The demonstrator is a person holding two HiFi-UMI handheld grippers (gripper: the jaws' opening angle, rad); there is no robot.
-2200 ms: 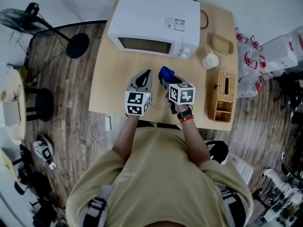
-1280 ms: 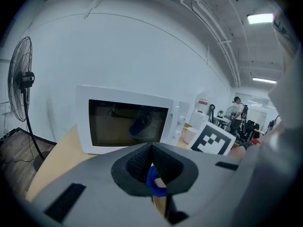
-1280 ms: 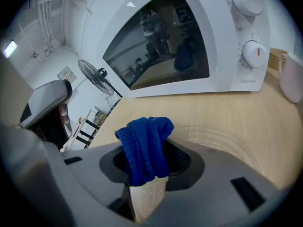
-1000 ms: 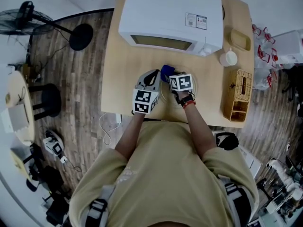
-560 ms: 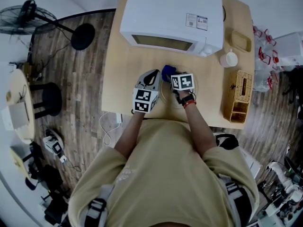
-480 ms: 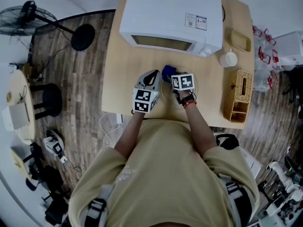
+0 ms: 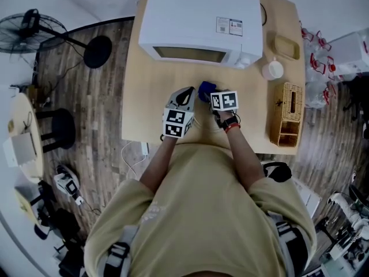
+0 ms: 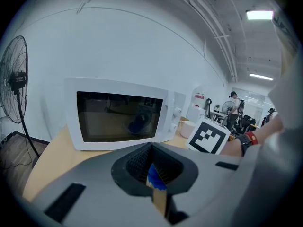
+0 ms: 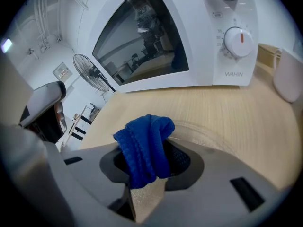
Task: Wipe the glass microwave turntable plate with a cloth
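Observation:
In the right gripper view my right gripper [image 9: 147,161] is shut on a bunched blue cloth [image 9: 144,145]. Just beyond it, the curved rim of the glass turntable plate [image 9: 210,137] lies flat on the wooden table [image 9: 236,110]. The head view shows the cloth [image 7: 204,90] poking out ahead of the right gripper [image 7: 206,94], with the plate hard to make out beneath. My left gripper [image 7: 188,91] sits close beside it on the left. In its own view the left gripper [image 8: 151,151] has its jaws together, and I see nothing held between them.
A white microwave [image 7: 196,25] with its door closed stands right behind the grippers. To the right are a white cup [image 7: 272,70], a small tan tray [image 7: 286,46] and a wicker box [image 7: 285,122]. The table's front edge [image 7: 196,146] is near the person's body.
Both grippers stay almost where they were, in front of the microwave. The right one still holds the blue cloth over the plate. The head camera has shifted a little.

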